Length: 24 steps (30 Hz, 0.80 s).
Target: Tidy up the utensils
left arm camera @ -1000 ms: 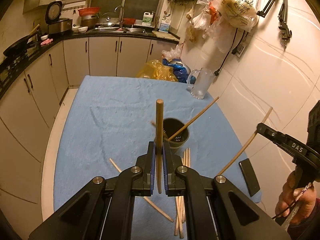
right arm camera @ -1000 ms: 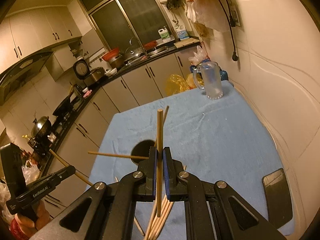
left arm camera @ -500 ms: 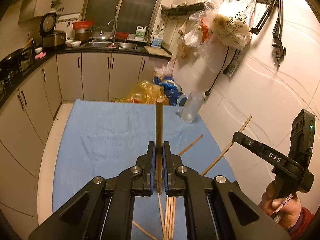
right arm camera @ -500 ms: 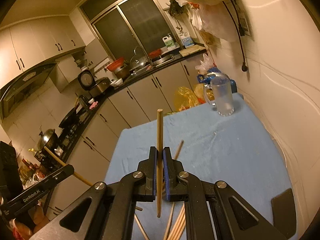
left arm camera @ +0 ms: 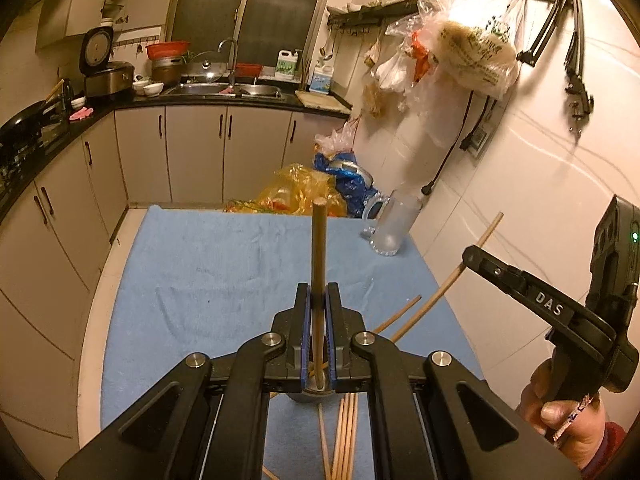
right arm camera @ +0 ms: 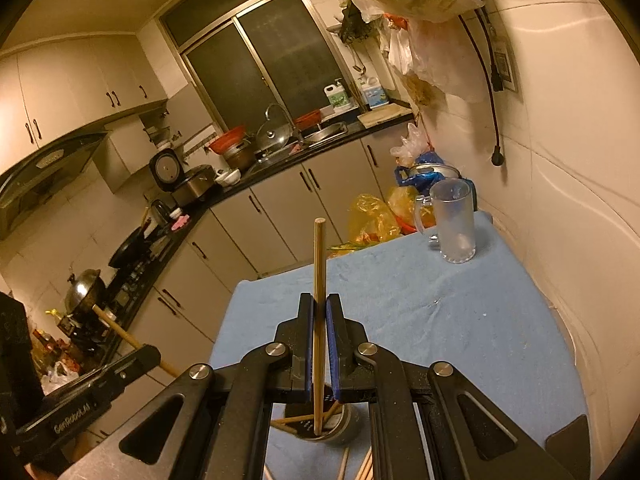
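Note:
My left gripper [left arm camera: 319,300] is shut on an upright wooden chopstick [left arm camera: 319,248]; its lower end is over the dark holder cup [left arm camera: 312,394] below the jaws. My right gripper [right arm camera: 319,310] is shut on another upright chopstick [right arm camera: 319,264], whose lower tip sits inside the holder cup [right arm camera: 320,426], which holds a few chopsticks. Several loose chopsticks [left arm camera: 346,432] lie on the blue cloth [left arm camera: 224,264] near the cup. The right gripper also shows in the left wrist view [left arm camera: 472,254], the left one in the right wrist view [right arm camera: 148,354].
A clear glass mug [right arm camera: 454,226] stands at the table's far right corner. Plastic bags [left arm camera: 304,196] sit beyond the far edge. The tiled wall runs close along the right side. A dark flat object [right arm camera: 570,436] lies at the near right on the cloth.
Both grippers have tilted up and drawn in over the holder cup, which now sits under the jaws. Each still holds its chopstick.

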Each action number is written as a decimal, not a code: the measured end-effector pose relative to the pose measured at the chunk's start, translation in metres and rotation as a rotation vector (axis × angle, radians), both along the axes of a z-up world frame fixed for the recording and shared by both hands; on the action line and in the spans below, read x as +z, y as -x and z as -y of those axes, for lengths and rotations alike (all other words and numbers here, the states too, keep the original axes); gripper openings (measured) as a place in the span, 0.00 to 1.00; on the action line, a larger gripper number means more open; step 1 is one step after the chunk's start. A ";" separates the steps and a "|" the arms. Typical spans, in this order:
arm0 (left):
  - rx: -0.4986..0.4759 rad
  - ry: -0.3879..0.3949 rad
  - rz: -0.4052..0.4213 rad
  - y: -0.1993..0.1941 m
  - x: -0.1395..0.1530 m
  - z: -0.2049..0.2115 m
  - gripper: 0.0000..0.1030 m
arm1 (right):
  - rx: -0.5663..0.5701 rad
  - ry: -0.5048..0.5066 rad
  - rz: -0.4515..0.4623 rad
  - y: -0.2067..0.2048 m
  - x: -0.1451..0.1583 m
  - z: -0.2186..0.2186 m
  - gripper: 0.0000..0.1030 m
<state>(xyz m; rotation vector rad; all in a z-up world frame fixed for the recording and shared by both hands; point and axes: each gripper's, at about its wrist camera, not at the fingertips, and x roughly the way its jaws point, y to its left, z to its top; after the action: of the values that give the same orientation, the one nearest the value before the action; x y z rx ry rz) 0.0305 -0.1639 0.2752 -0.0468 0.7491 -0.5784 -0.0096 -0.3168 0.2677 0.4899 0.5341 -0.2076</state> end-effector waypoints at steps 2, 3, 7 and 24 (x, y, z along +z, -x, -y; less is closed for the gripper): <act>0.002 -0.010 -0.007 -0.001 -0.007 0.002 0.06 | -0.006 0.000 -0.013 -0.005 -0.007 0.002 0.06; 0.000 -0.017 -0.012 -0.002 -0.010 0.005 0.06 | -0.009 0.004 -0.021 -0.007 -0.011 0.003 0.06; 0.003 -0.040 -0.010 -0.004 -0.022 0.009 0.06 | -0.009 0.002 -0.058 -0.014 -0.030 0.003 0.06; 0.018 -0.098 -0.058 -0.021 -0.055 0.014 0.06 | 0.029 -0.027 -0.159 -0.031 -0.068 -0.003 0.07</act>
<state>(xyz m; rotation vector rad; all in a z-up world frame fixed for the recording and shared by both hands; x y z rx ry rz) 0.0518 -0.1778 0.2198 0.0208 0.8319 -0.5241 0.0215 -0.3141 0.1993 0.4940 0.6999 -0.2133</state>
